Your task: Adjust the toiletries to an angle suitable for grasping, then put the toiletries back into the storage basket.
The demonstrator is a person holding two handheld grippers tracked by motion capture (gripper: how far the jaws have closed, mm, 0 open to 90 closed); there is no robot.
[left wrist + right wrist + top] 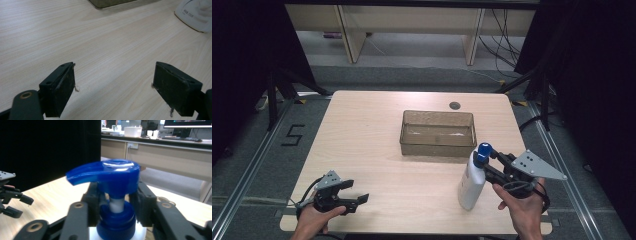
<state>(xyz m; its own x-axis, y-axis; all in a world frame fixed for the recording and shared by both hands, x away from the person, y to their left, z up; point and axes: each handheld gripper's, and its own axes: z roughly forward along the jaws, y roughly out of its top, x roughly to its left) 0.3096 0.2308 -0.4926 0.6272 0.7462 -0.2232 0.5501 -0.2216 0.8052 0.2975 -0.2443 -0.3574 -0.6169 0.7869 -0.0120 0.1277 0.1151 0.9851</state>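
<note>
The right tongs (pixel 488 167) are closed on the neck of a white pump bottle (pixel 472 186), just under its blue pump head (pixel 105 173); in the right gripper view the two black jaws press on either side of the white stem above the blue collar. The bottle stands near the worktop's (pixel 362 140) front right corner, leaning a little toward the tongs, its base on the wood. A clear bin (pixel 438 133) sits empty toward the back, right of the middle. The left tongs (pixel 354 192) rest wide open, holding nothing, near the front left corner.

The grip is high and on a narrow, smooth part, so the heavy body below could swing or turn once lifted. The stem might slide through the jaws, or the pump head might be pressed down and squirt. If the bottle is bound for the bin, a swinging base could catch the near wall and knock the bin along the worktop.
</note>
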